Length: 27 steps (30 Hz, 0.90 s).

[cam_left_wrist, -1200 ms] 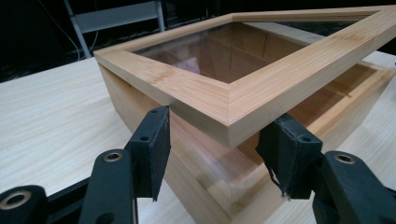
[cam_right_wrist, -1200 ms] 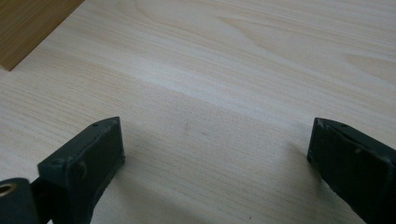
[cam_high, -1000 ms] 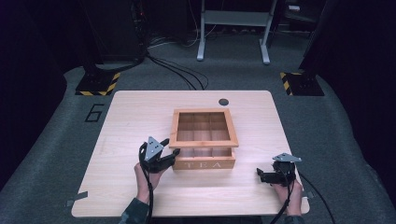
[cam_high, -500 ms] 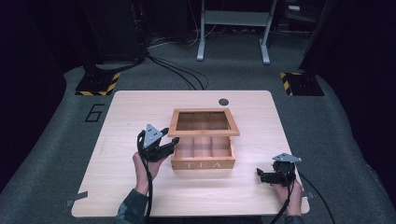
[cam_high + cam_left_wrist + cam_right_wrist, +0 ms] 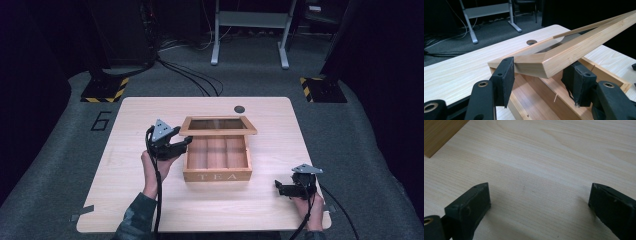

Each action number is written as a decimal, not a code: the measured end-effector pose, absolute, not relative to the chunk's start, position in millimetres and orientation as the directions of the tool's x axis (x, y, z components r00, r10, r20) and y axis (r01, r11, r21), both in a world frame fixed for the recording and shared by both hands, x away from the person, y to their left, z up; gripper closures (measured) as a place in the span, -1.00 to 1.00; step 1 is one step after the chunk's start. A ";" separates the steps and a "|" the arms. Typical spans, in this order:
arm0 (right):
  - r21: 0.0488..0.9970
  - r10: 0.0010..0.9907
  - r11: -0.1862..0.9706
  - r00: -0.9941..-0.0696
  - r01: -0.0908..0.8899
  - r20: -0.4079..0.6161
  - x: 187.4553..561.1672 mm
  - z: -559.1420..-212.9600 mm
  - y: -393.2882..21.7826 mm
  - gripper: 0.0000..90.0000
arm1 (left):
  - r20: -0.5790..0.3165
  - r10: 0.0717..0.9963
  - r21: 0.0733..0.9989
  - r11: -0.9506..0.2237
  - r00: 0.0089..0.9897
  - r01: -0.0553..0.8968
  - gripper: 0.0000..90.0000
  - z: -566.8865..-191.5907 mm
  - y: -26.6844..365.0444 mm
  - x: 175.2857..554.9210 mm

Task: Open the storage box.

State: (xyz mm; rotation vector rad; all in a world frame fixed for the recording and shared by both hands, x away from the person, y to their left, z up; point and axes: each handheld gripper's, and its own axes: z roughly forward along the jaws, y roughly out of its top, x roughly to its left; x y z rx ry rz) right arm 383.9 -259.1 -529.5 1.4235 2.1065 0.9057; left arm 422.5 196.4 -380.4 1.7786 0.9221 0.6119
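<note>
A wooden box (image 5: pixel 217 175) marked TEA stands mid-table, with dividers inside. Its glass-paned lid (image 5: pixel 218 125) is hinged at the back and tilted up. My left gripper (image 5: pixel 186 141) holds the lid's front left corner. In the left gripper view the lid's corner (image 5: pixel 554 60) sits wedged between the two black pads (image 5: pixel 504 80), above the box's compartments (image 5: pixel 536 100). My right gripper (image 5: pixel 278 188) rests open near the table's front right, apart from the box. In the right gripper view its jaws (image 5: pixel 540 197) stand wide apart over bare wood.
The light wooden table (image 5: pixel 150 200) has a round cable hole (image 5: pixel 239 108) behind the box. A box corner (image 5: pixel 439 135) shows at the top left of the right gripper view. A metal stand (image 5: pixel 250 35) and cables lie on the floor beyond.
My left gripper moved up and away from me with the lid's corner, swinging the lid from nearly flat to tilted open. The right gripper stayed put.
</note>
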 end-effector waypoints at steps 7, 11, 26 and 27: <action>0.724 0.926 0.258 -0.376 0.639 0.002 383.9 -529.5 -259.3 -0.93 | -0.043 0.799 0.919 -0.204 0.600 0.338 -0.04 -362.7 200.3 440.3; 0.726 0.926 0.260 -0.377 0.636 -0.001 384.1 -529.6 -259.5 -0.93 | -0.037 0.797 0.915 -0.216 0.603 0.341 -0.04 -355.2 200.3 446.9; 0.725 0.926 0.260 -0.378 0.638 0.001 384.1 -529.5 -259.5 -0.93 | 0.057 0.803 0.911 -0.284 0.594 0.298 0.01 -339.7 194.6 465.4; 0.725 0.926 0.260 -0.378 0.638 0.001 384.1 -529.5 -259.5 -0.93 | 0.062 0.803 0.910 -0.289 0.592 0.296 0.03 -341.3 193.7 467.4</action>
